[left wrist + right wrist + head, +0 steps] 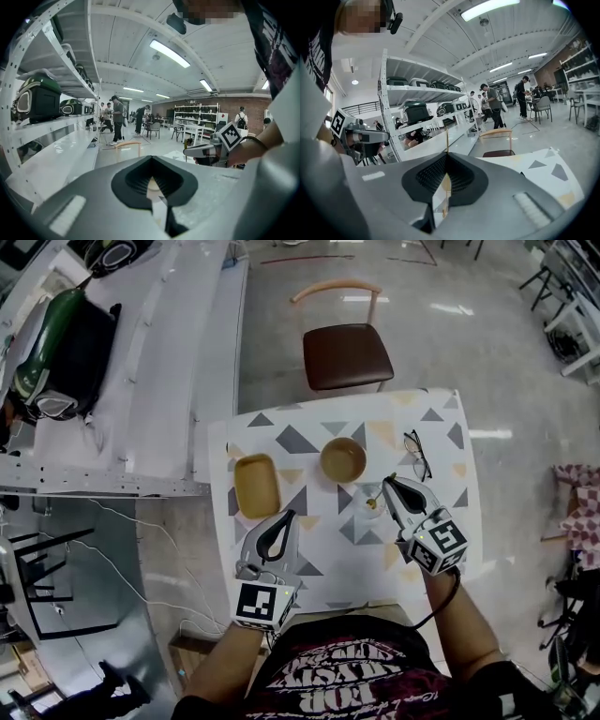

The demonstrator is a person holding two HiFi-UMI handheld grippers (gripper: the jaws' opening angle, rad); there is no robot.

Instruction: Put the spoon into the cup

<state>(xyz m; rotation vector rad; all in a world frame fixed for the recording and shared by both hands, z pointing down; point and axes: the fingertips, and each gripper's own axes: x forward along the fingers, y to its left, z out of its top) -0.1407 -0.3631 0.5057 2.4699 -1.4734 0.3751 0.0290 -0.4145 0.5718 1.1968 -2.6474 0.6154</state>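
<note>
Nearest the head camera, the left gripper (pixel 287 517) hovers over the near edge of the white table with grey and tan triangles (pixel 309 432), jaws together on nothing. Across from it, the right gripper (pixel 392 486) is closed on the small, slim wooden spoon (pixel 373 503), which hangs at its tip just beside the round wooden cup (pixel 343 461). I cannot tell whether the spoon touches the tabletop. A rectangular wooden tray (pixel 256 486) sits left of the cup, and black-framed glasses (pixel 417 455) lie to its right.

From the left gripper view, the left gripper (pixel 151 164) shows its pads meeting, with only a sliver of tabletop between them.

From the right gripper view, the right gripper (pixel 446 157) pinches the spoon's thin handle (pixel 446 140), which pokes out past the jaw tips.

The spoon looks light and stiff, and narrow enough to swivel in a pinch. A hold around mid-handle seems best, leaving the bowl end free to drop into the cup.
</note>
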